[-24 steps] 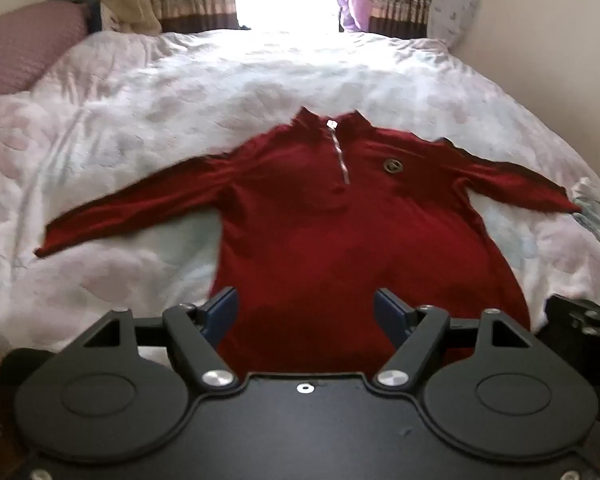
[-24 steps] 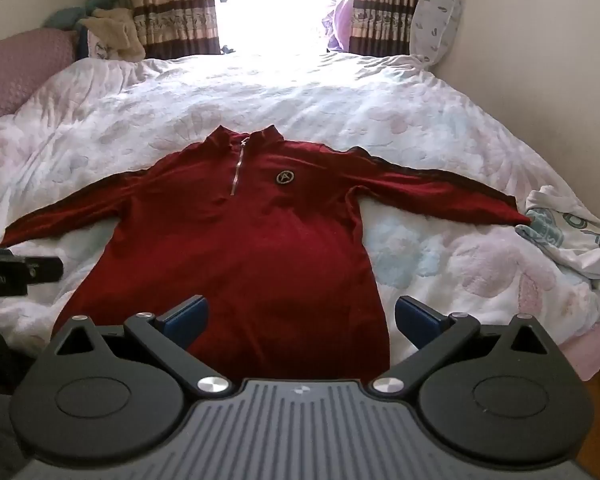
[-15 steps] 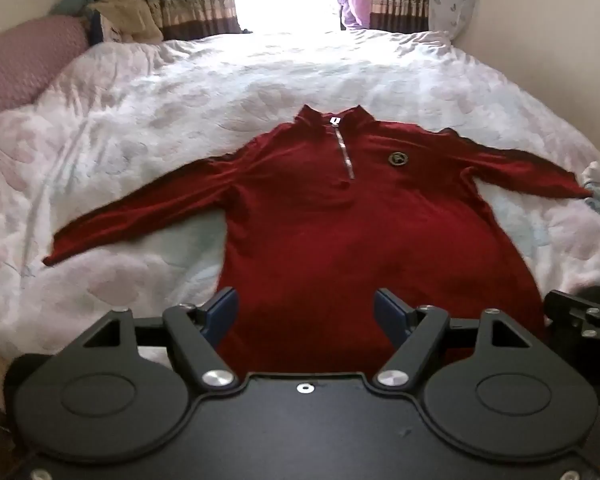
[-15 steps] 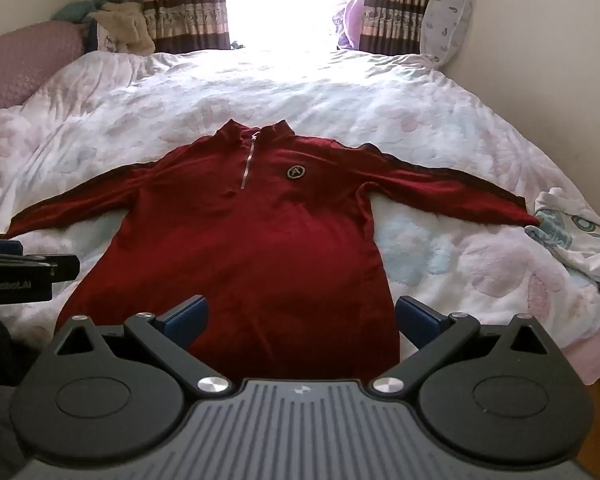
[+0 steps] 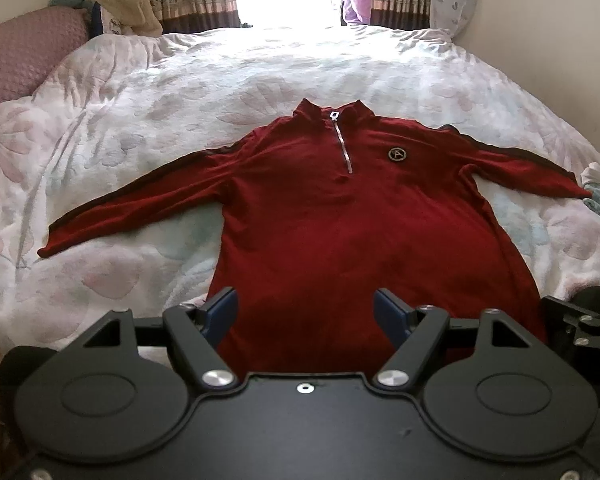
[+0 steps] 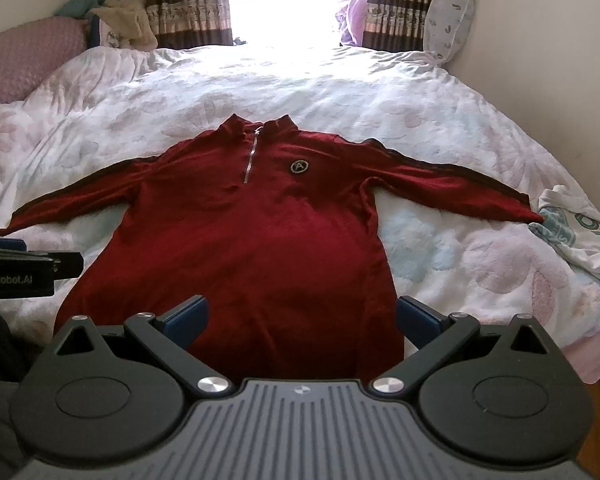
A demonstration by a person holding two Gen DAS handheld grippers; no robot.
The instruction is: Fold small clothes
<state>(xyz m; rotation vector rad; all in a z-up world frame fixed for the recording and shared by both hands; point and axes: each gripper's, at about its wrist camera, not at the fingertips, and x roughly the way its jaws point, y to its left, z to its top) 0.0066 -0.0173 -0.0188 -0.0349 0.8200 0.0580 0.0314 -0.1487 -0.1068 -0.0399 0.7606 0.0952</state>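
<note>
The red top point(image 5: 340, 216) lies flat on the bed point(image 5: 180, 92), front up, straight ahead of both claws, with its collar at the far end and its hem nearest, partly hidden under the claw bodies. Both sleeves are spread out to the sides. The left claw point(image 5: 305, 312) stands wide open and empty, above the left part of the hem. The right claw point(image 6: 302, 318) is also wide open and empty, with its right finger past the top's right edge and over the bedding. No fold has been made yet, as far as the flat shape shows.

The main risk from here is the quilt. It is soft and puffy, so a claw that pinches too deep at a sleeve or hem would likely take bedding along with the cloth and drag it into the fold. A pinch too shallow could catch only the top layer, and the back layer would stay behind and bunch.

The long sleeves are loose, and one lifted by its cuff alone would probably twist or sag and land crooked.

A white garment point(image 6: 576, 232) lies to the right of the right claw, just beside the right cuff point(image 6: 534, 216). A careless grab there might pick up both.
</note>
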